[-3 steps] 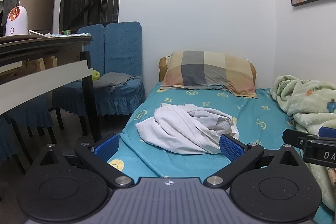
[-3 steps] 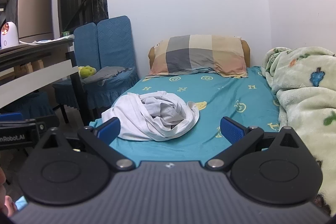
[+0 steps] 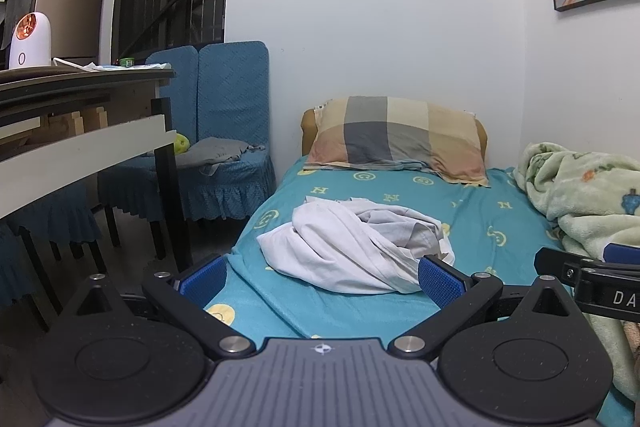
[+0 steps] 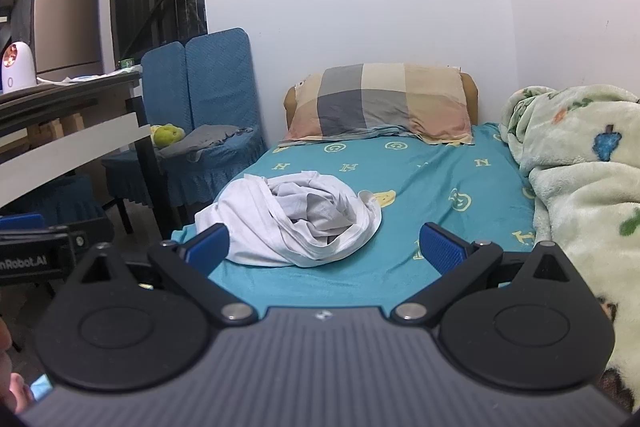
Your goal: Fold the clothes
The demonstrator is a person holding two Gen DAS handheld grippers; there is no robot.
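From the left wrist view, the left gripper (image 3: 320, 283) hangs over the foot of the bed (image 3: 472, 227), its jaws spread wide with nothing between them. A crumpled white garment (image 3: 352, 251) lies in a heap on the teal sheet, just past the blue pads at about 12 o'clock; the right-hand pad overlaps its near edge in the picture, though I cannot tell whether they touch. A checked pillow (image 3: 396, 143) sits at the head of the bed beyond it, and a pale green fleece blanket (image 3: 584, 195) is bunched at 2 o'clock. At 3 o'clock the tip of the right gripper (image 3: 592, 275) pokes in. At 10 o'clock stand a table (image 3: 80, 147) and two blue-covered chairs (image 3: 228, 131).

From the right wrist view, the right gripper (image 4: 324, 251) also has its jaws wide and empty. The white garment (image 4: 296, 219) sits at 11 o'clock, nearer the left pad, close to the bed's (image 4: 432, 187) left edge. The blanket (image 4: 580, 167) fills 3 o'clock, the pillow (image 4: 380, 103) is at 12 o'clock. The left gripper (image 4: 44, 247) shows at 9 o'clock.
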